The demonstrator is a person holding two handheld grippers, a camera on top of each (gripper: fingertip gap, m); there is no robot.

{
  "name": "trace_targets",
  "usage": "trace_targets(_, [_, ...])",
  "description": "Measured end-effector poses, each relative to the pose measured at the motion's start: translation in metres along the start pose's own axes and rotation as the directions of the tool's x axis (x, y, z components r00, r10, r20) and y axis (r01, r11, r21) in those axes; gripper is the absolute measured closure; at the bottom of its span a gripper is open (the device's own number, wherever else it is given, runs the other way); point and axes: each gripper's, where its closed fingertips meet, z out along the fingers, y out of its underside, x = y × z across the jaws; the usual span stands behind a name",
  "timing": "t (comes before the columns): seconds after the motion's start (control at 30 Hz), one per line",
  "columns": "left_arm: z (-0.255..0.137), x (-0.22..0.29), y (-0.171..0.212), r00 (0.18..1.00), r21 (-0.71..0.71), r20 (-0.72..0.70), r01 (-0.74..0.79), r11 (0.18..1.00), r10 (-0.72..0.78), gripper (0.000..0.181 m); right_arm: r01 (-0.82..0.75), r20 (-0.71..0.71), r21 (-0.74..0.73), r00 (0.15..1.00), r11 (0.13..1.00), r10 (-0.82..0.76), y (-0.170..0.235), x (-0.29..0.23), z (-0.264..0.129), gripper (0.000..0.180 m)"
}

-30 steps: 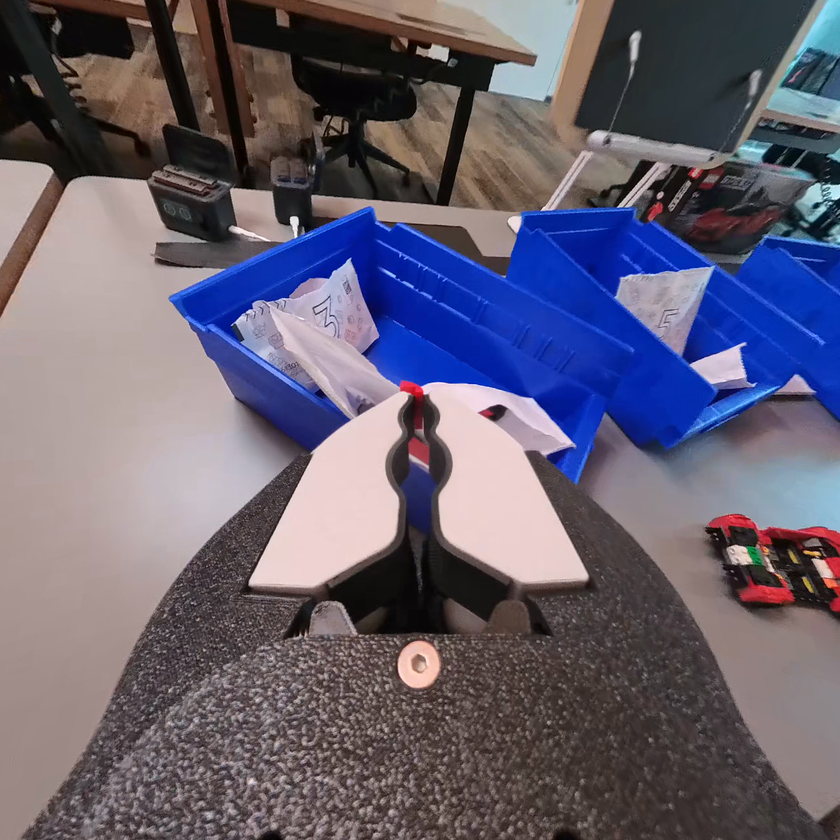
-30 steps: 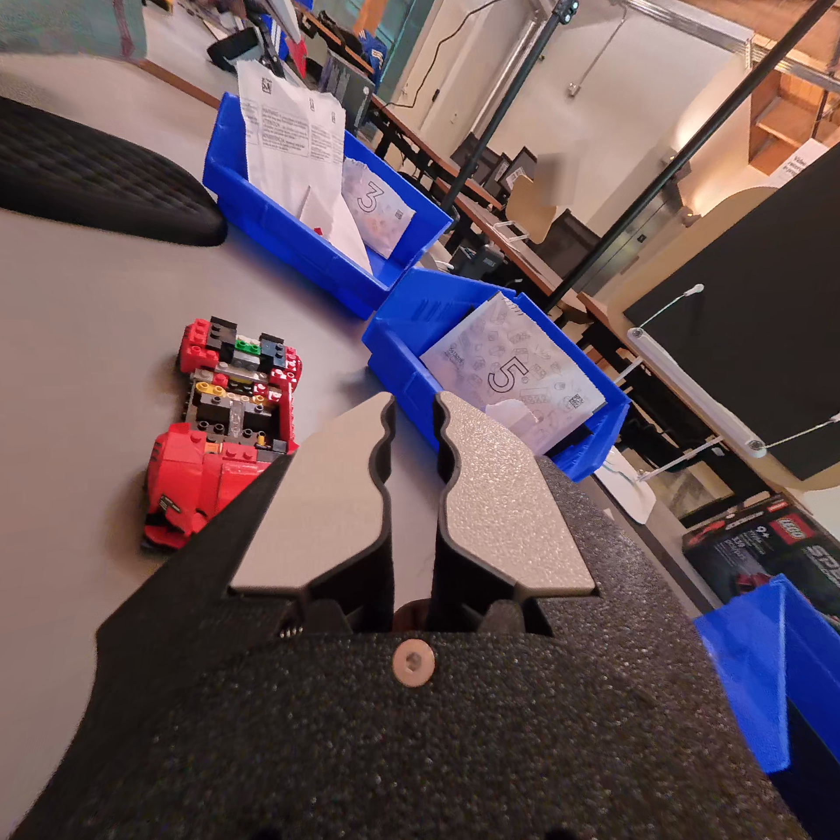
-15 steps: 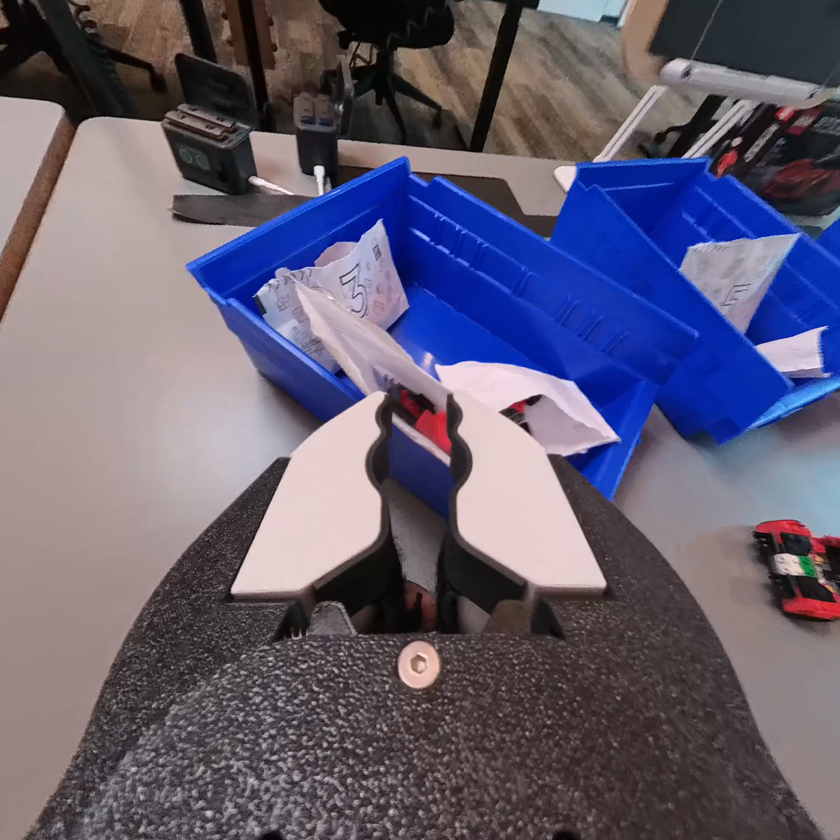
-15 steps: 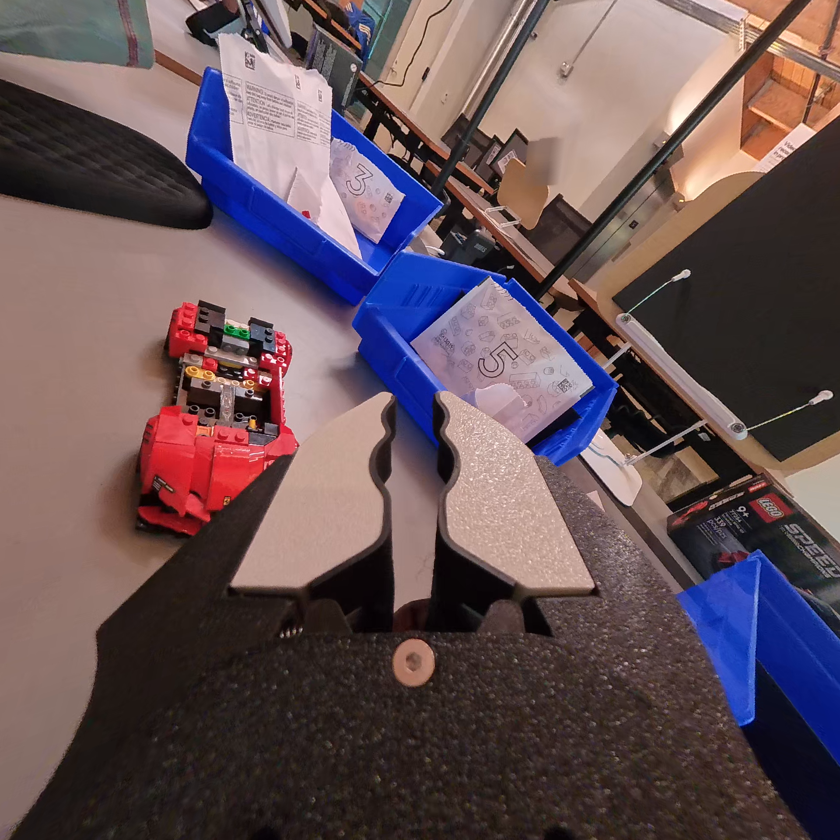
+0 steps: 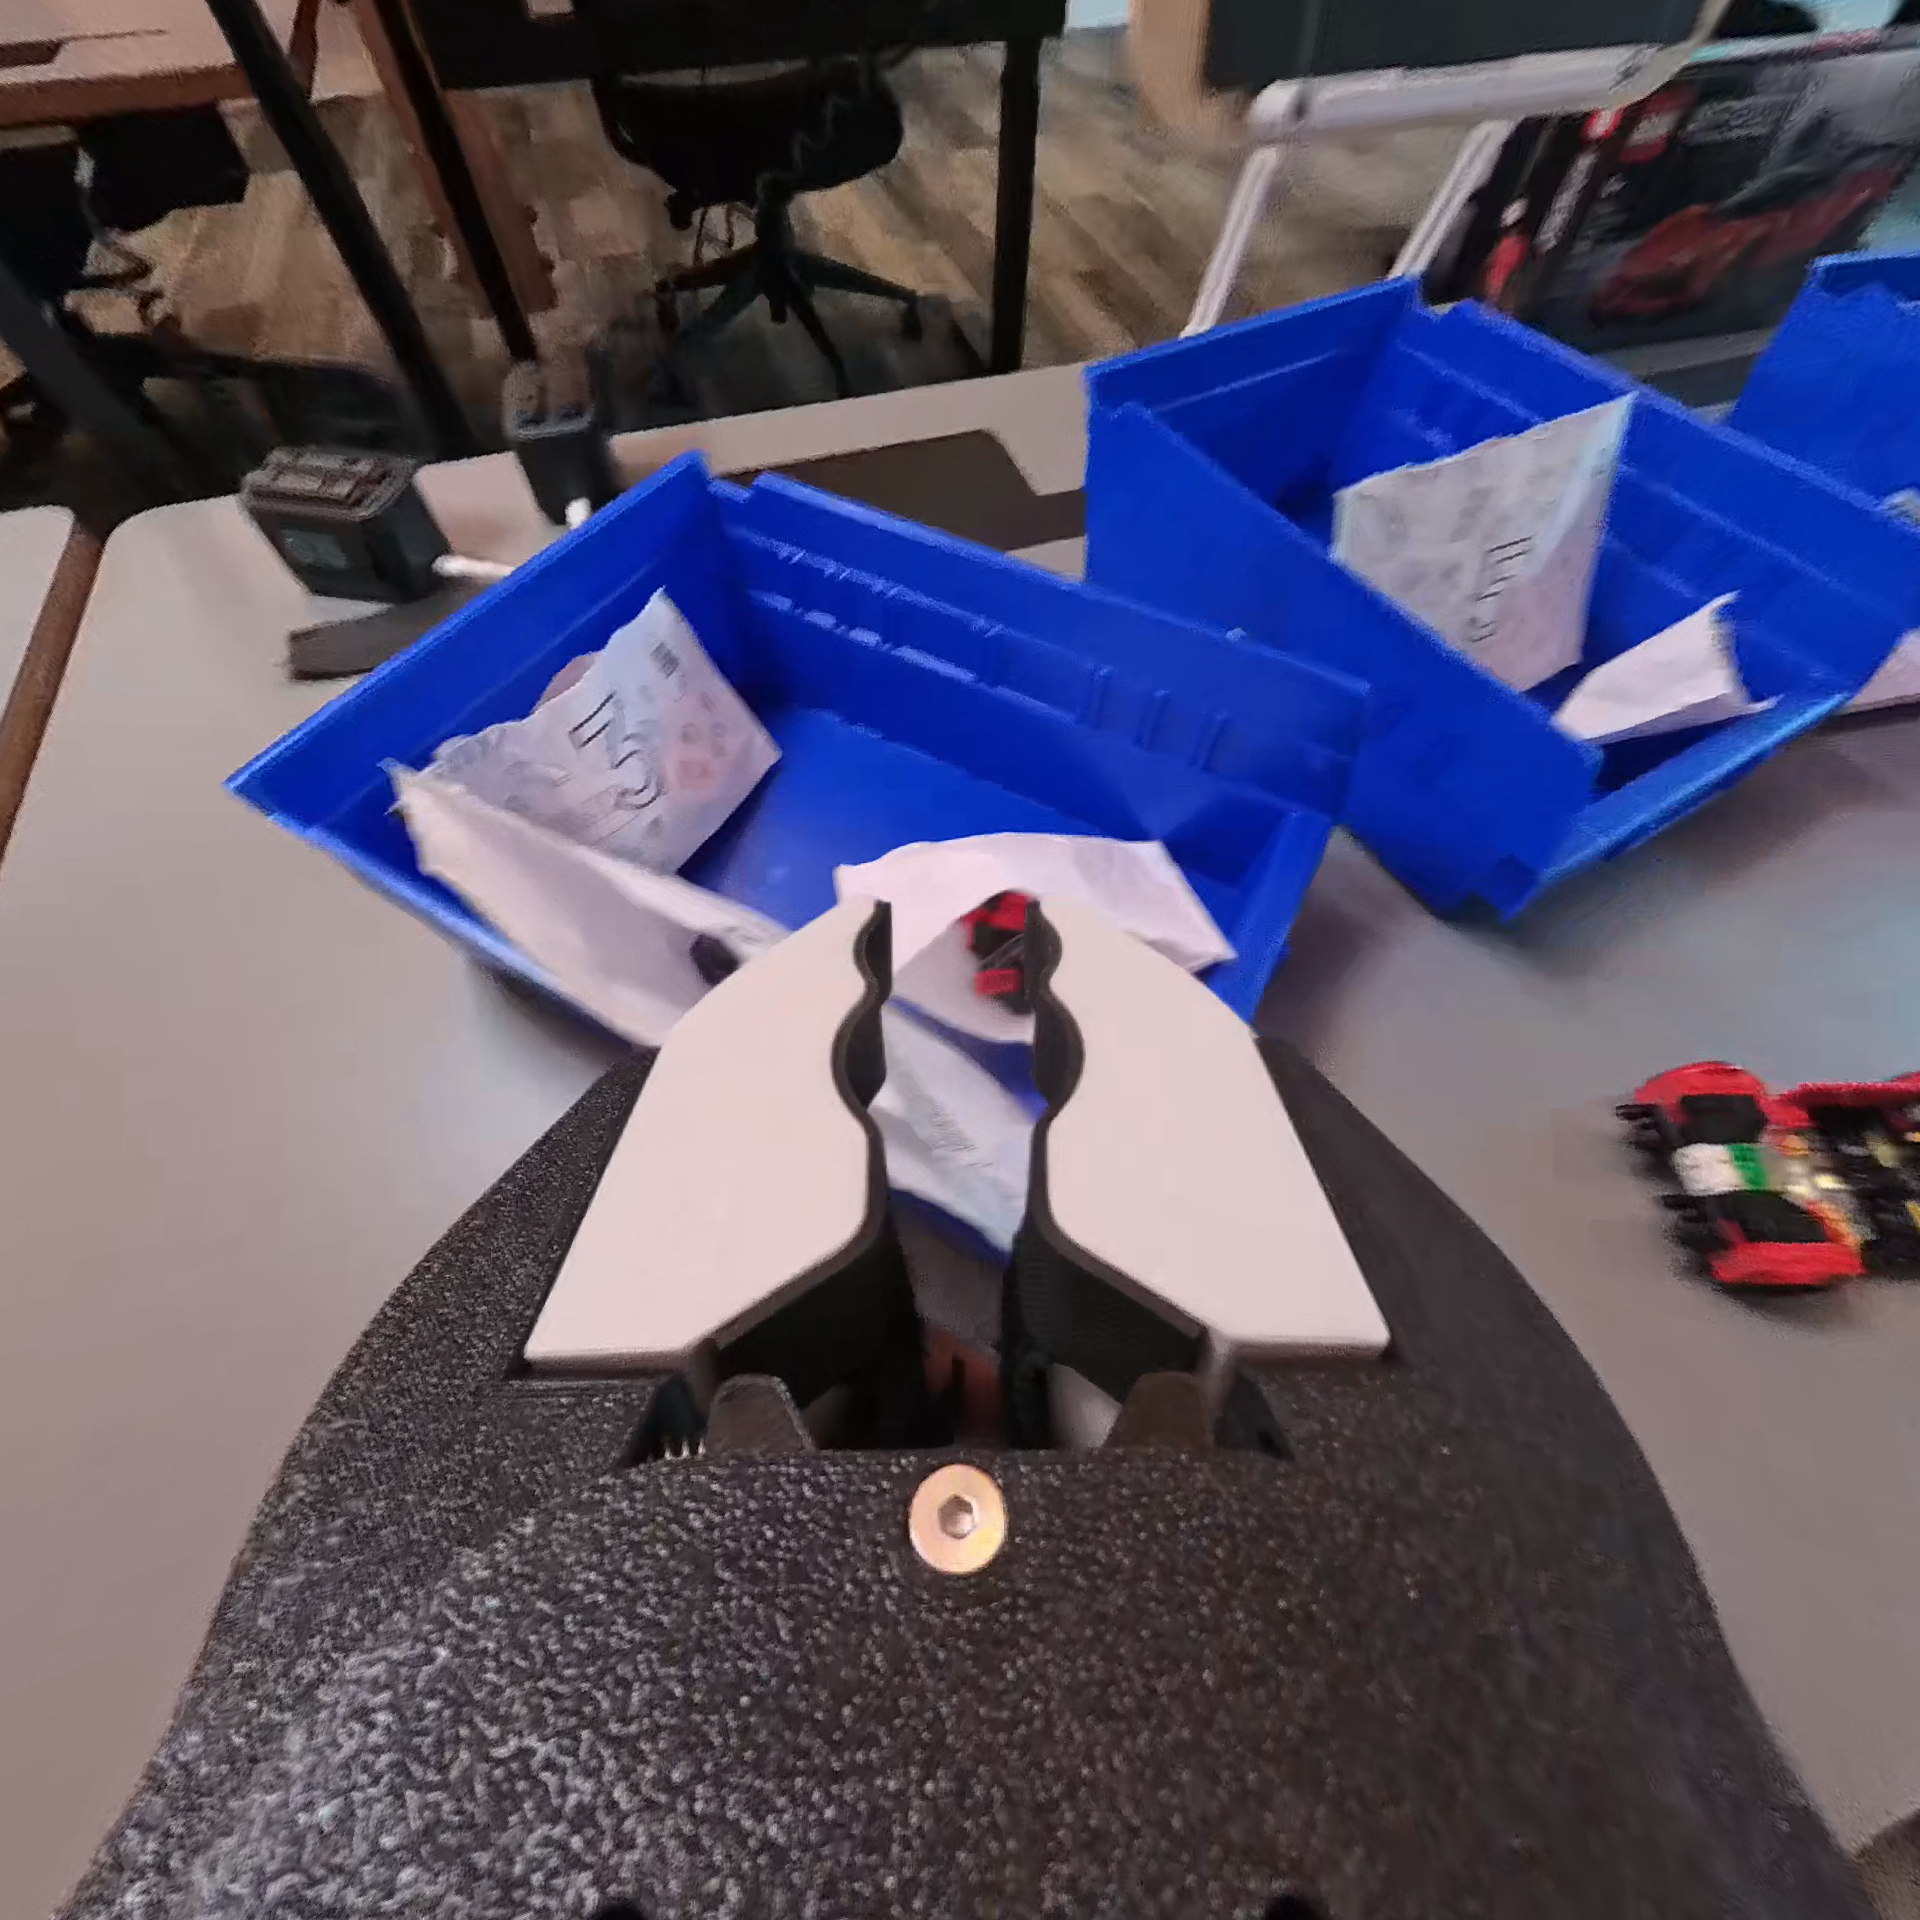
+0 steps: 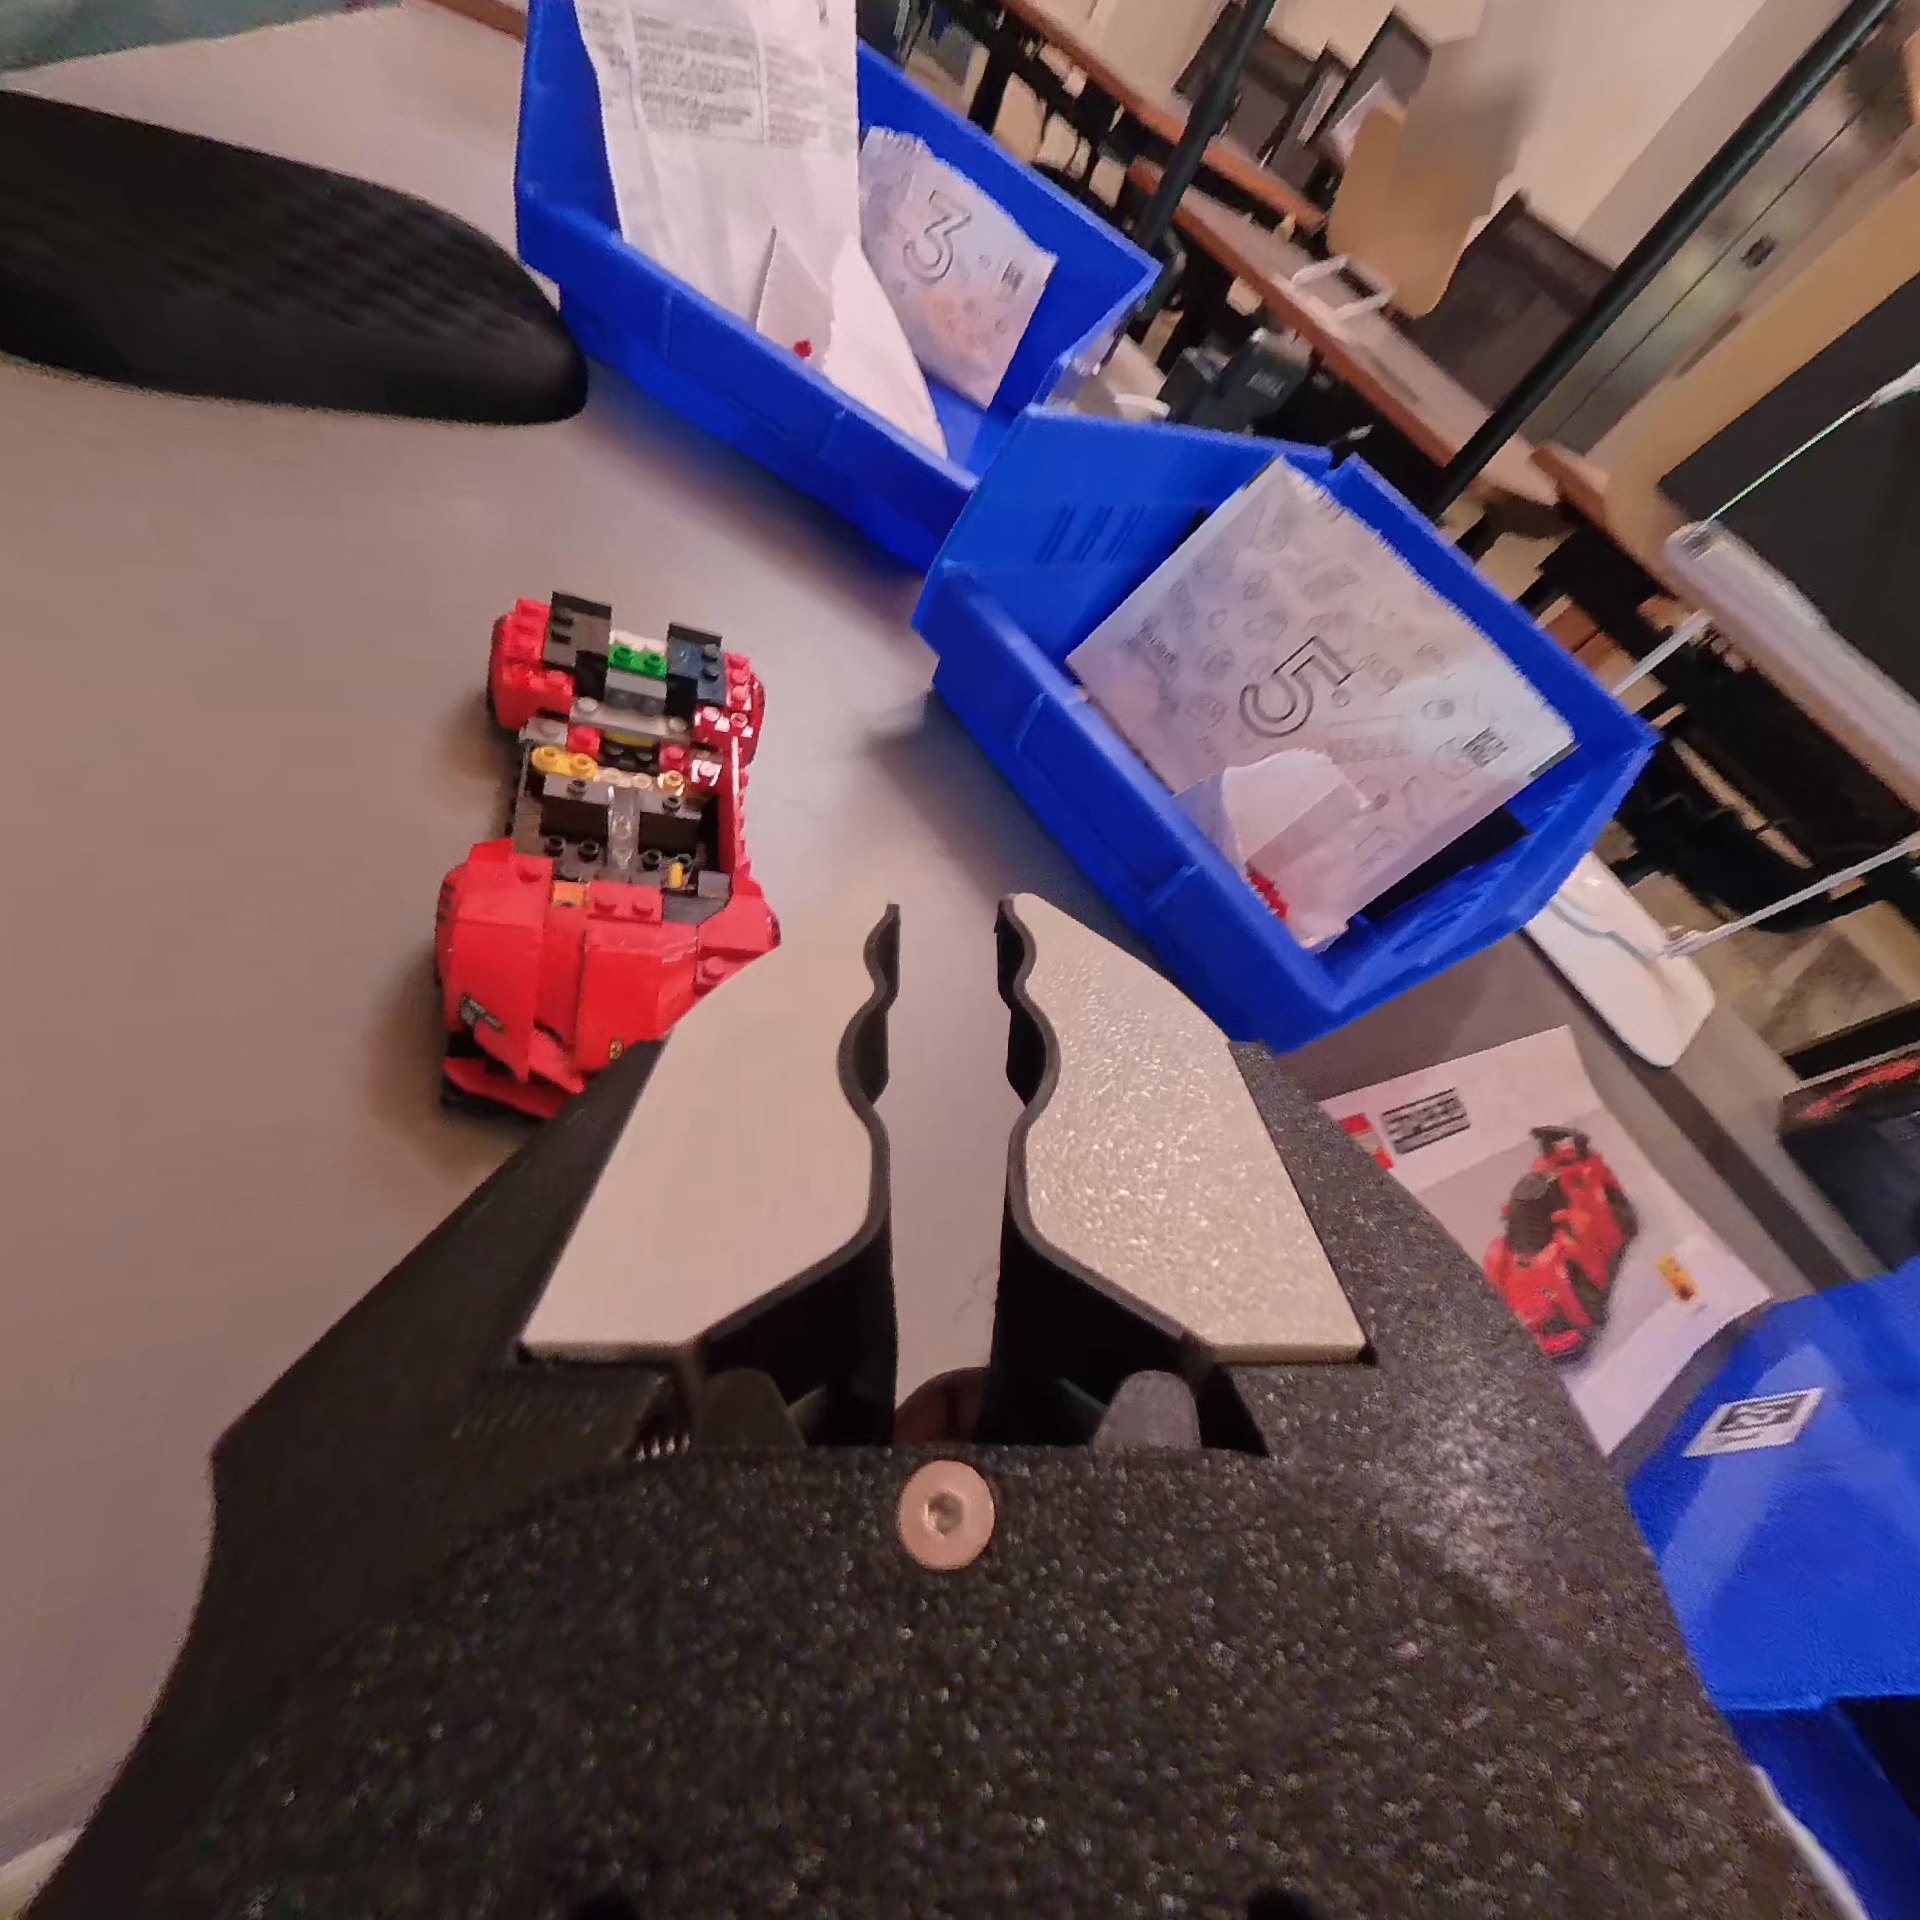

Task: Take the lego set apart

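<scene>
The partly stripped red lego car [image 6: 613,842] lies on the grey table, left of and just ahead of my right gripper [image 6: 948,912], which is open, empty and above the tabletop. The car also shows blurred at the right of the left wrist view [image 5: 1787,1184]. My left gripper [image 5: 958,920] is open and empty over the near rim of a blue bin [image 5: 935,665]. Small red lego pieces [image 5: 992,940] lie in the bin on a white paper bag [image 5: 1039,873], seen between the fingertips. The left gripper's black body [image 6: 260,281] shows at the far left of the right wrist view.
The bin [image 6: 665,312] holds numbered paper bags. A second blue bin [image 5: 1247,488] [image 6: 1039,707] with bags stands to its right, and a third [image 6: 1787,1507] is near right. An instruction booklet [image 6: 1507,1195] lies on the table. The set's box [image 5: 1714,187] and black charging devices [image 5: 343,530] are at the back. The left gripper's tips are roughly 40 centimeters from the right gripper's.
My left gripper held a small red piece, moved over the bin, opened and let it drop in. My right gripper stayed open and shifted slightly, with the car now nearer.
</scene>
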Motion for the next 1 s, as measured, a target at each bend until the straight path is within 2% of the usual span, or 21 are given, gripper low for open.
trace_targets(0.13, [-0.017, 0.084, -0.02, 0.968, 0.141, -0.246, -0.008, 0.99, 0.043, 0.158, -0.095, 0.089, -0.047, 0.991, 0.994, 0.099, 0.012, -0.01, 0.006, 0.155])
trace_targets(0.23, [-0.019, 0.152, -0.011, 0.914, 0.148, -0.397, -0.021, 0.989, 0.079, 0.157, -0.158, 0.148, -0.072, 0.975, 0.985, 0.167, 0.014, -0.018, 0.009, 0.144])
trace_targets(0.33, [-0.007, 0.211, 0.002, 0.893, 0.147, -0.439, -0.038, 0.988, 0.1, 0.156, -0.166, 0.158, -0.069, 0.972, 0.984, 0.175, 0.014, -0.022, 0.012, 0.141])
trace_targets(0.43, [0.006, 0.26, -0.01, 0.891, 0.205, -0.439, -0.028, 0.978, 0.118, 0.157, -0.185, 0.18, -0.077, 0.964, 0.98, 0.196, 0.016, -0.025, 0.016, 0.14])
trace_targets(0.5, [0.012, 0.292, -0.01, 0.853, 0.197, -0.487, -0.1, 0.975, 0.186, 0.156, -0.202, 0.194, -0.078, 0.958, 0.976, 0.214, 0.016, -0.024, 0.017, 0.14])
trace_targets(0.8, [0.028, 0.331, -0.014, 0.82, 0.187, -0.534, -0.121, 0.975, 0.205, 0.156, -0.257, 0.196, -0.092, 0.943, 0.962, 0.27, 0.022, -0.024, 0.008, 0.137])
trace_targets(1.0, [0.028, 0.349, -0.006, 0.756, 0.168, -0.623, -0.122, 0.978, 0.201, 0.156, -0.276, 0.207, -0.127, 0.932, 0.953, 0.298, 0.029, -0.03, 0.004, 0.137])
